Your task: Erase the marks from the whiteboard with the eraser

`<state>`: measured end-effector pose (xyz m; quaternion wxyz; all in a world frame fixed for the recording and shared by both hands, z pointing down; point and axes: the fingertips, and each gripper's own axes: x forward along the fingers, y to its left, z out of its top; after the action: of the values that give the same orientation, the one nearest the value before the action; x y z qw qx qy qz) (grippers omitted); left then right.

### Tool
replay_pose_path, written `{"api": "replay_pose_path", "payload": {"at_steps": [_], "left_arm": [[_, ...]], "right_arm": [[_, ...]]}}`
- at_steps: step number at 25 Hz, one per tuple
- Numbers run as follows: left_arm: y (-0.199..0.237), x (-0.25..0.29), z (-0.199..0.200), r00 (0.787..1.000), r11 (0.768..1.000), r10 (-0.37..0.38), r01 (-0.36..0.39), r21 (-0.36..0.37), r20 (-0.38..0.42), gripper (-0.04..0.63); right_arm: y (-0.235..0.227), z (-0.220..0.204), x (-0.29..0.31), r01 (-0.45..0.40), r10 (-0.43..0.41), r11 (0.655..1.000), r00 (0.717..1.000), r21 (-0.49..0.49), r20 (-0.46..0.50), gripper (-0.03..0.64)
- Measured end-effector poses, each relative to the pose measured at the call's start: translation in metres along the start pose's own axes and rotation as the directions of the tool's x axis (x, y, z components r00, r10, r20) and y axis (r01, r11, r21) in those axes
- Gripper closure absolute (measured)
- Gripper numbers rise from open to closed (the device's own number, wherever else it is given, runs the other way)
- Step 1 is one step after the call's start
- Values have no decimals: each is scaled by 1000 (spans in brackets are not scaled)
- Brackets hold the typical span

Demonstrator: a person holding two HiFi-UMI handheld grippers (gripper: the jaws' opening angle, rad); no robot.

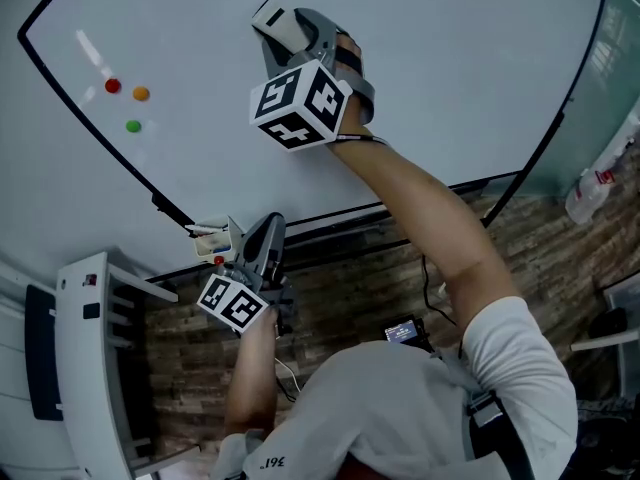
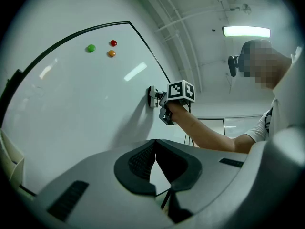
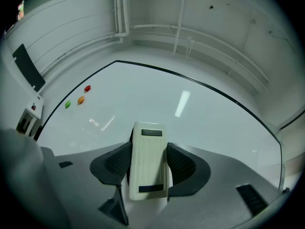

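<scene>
Both grippers: grey moulded shells, black ribbed pads (image 3: 183, 166) lining the jaws, dark rectangular slots (image 3: 251, 199) on the shell flanks. The right gripper (image 1: 290, 23) and the left gripper (image 1: 268, 226) each carry a white marker cube (image 1: 300, 103) printed with black squares. The person wears a white short-sleeved shirt (image 1: 505, 353), with a dark strap (image 1: 505, 446) across the shoulder.

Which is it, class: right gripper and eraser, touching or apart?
Touching: the right gripper view shows the right gripper shut on both sides of the eraser.
</scene>
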<state>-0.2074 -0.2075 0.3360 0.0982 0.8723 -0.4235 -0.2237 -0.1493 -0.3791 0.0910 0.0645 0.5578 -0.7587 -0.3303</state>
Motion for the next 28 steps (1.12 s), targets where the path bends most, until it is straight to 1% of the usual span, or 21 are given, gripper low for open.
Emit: {"api": "replay_pose_path", "payload": {"at_steps": [8, 15, 23, 28], "left_arm": [[-10, 14, -10, 1000, 1000, -15, 15, -7, -15, 589], [-18, 33, -20, 999, 999, -37, 37, -12, -34, 589], [-33, 50, -32, 997, 998, -55, 55, -11, -56, 588], [-37, 56, -35, 996, 998, -57, 56, -4, -63, 589]], "right_arm": [[-39, -14, -8, 22, -22, 998, 1000, 56, -7, 365], [-88, -35, -14, 84, -82, 992, 996, 90, -28, 365], [-146, -65, -29, 154, -149, 983, 987, 102, -54, 365], [-171, -80, -37, 181, -175, 977, 983, 109, -61, 365]]}}
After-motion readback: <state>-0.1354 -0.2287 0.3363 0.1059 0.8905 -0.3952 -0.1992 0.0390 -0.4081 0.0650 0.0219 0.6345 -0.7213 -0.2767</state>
